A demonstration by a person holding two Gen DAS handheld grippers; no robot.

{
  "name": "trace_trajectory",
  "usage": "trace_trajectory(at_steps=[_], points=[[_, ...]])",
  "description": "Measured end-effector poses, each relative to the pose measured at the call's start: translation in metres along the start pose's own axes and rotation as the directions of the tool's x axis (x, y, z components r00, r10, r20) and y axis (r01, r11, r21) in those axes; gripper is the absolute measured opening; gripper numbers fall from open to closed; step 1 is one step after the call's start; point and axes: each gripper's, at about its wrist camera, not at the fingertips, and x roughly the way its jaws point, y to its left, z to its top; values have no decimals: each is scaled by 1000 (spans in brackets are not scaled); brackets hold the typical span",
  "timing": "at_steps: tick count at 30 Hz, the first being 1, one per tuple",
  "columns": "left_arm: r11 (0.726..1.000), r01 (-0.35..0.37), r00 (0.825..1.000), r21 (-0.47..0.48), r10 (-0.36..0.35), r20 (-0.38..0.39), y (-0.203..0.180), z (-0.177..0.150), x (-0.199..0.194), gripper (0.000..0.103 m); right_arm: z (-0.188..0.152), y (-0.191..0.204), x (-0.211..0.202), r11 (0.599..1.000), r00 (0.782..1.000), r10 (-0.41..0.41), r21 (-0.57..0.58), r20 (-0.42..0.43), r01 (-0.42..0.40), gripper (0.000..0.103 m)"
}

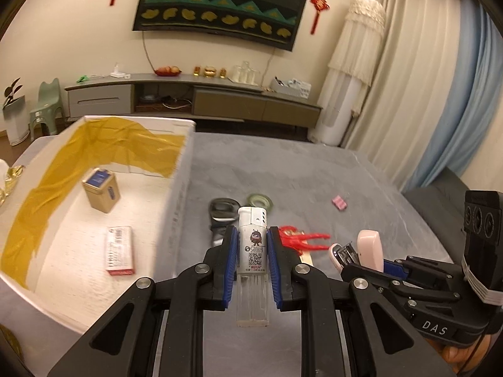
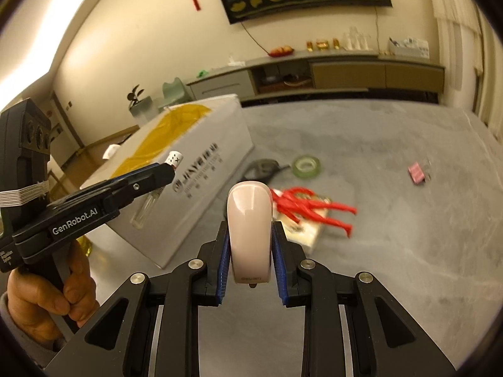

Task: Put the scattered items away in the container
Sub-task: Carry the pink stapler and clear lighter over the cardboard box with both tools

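I'm holding two loads at once. Left tongs [image 1: 251, 238] are pinching a lighter [image 1: 253, 257] upright at mid-body; right tongs [image 2: 250, 235] are pinching a pink stapler [image 2: 250, 235] by its sides. The white box [image 1: 184, 169] is sitting ahead-left of the left tongs, with a tin [image 1: 101, 190] and a small packet [image 1: 120, 250] already inside.

Risks, as I judge them:
- the lighter's smooth casing slipping through the pads when I tilt
- the stapler's rounded shell squirting forward out of the grip
- the two tongs clashing over the box, as they're close side by side
- clipping the box wall on the way in

The tape roll [image 1: 259, 201], red clips [image 1: 301, 239] and pink eraser [image 1: 339, 202] are lying ahead on the desk [image 1: 314, 169].
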Motion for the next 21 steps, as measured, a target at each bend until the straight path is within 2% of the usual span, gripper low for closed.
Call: trace_trajectory(at_steps=[8,21], points=[[998,-11,998,-54,14,58,30,8,-28,20,19,45,-3,996,997,9,-90,77,-3,26],[988,-14,990,-152,36,139,84,22,-72,20,39,116,5,986,991,92,-147,101,-76,26]])
